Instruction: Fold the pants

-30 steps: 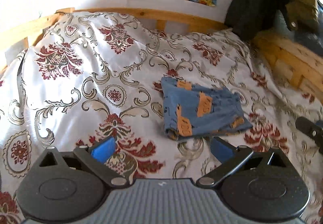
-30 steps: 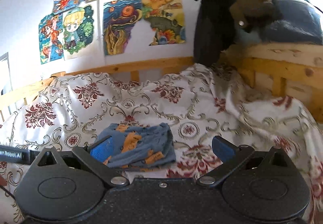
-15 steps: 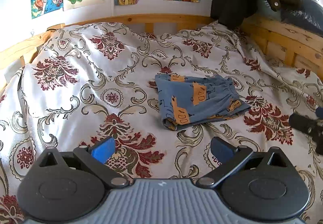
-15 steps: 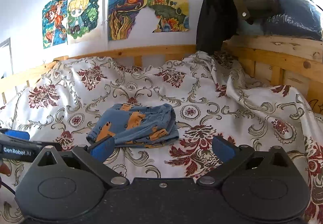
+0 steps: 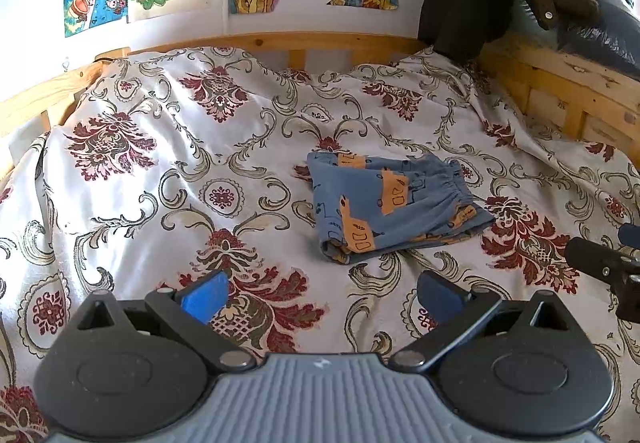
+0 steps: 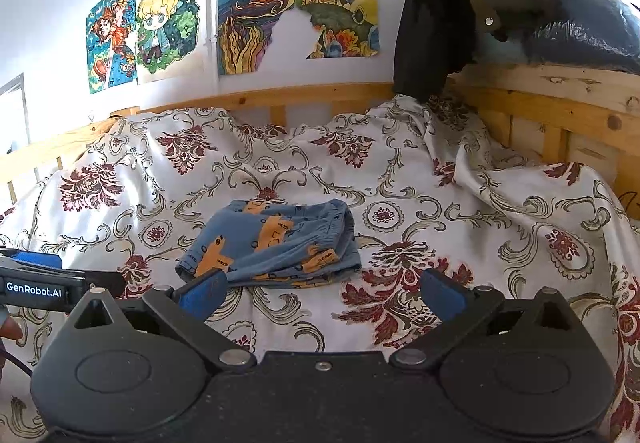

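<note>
Noting pants [image 5: 394, 205] folded on the bed [image 5: 160, 171], soft, light; I'd pinch the elastic waistband. Both claws [image 5: 320, 293] [image 6: 322, 293] apart, empty.

Wooden bed frame [image 5: 304, 41], drawings [image 6: 256, 23] on wall.

So the pants [image 5: 394, 207] sit folded on the bedspread [image 5: 168, 179], roughly mid-bed. Left claw [image 5: 320, 297] hangs in front of them and a bit to their left, right claw [image 6: 322, 293] in front and slightly to their right, neither touching. Each claw shows at the edge of the other's view. Bed rail [image 6: 304, 97] runs behind the spread, posters [image 6: 256, 15] on the wall above it. A jacket [image 6: 432, 31] hangs over the rail at the back right corner.
</note>
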`<state>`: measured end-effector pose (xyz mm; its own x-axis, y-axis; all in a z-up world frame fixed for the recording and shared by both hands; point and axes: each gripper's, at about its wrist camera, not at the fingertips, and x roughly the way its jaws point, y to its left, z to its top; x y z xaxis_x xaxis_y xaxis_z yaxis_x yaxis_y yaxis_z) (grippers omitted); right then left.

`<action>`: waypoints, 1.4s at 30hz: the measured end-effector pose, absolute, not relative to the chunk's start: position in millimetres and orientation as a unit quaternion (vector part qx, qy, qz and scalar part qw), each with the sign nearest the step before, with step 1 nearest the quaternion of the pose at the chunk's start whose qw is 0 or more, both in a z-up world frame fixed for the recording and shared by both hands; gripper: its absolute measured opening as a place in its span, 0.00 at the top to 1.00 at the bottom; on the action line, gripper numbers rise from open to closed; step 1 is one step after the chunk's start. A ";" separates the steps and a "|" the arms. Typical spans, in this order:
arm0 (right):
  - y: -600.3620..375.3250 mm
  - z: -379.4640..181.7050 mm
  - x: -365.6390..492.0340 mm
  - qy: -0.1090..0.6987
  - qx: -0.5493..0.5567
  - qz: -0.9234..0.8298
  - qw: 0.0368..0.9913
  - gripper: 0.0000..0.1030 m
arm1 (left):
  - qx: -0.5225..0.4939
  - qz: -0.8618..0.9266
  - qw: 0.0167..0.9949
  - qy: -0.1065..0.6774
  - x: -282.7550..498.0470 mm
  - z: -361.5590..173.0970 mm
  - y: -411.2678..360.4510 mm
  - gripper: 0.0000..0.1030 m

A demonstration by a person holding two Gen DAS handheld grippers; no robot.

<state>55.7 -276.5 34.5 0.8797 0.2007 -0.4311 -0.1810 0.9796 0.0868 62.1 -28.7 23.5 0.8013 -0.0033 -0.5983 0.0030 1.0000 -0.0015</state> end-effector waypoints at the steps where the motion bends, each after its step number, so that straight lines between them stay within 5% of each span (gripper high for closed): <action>1: -277.0 34.3 55.6 0.225 0.021 0.099 0.969 0.01 | -0.001 -0.002 0.949 0.315 62.1 23.6 -28.5 0.00; 42: -273.2 33.3 54.9 0.228 0.016 0.104 0.968 0.01 | 0.012 0.010 0.952 0.307 59.8 29.0 -28.7 0.00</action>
<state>54.9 -273.2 33.3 0.8744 0.2085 -0.4381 -0.1943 0.9779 0.0777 59.8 -28.7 29.0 0.8115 0.0269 -0.5838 -0.0125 0.9995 0.0287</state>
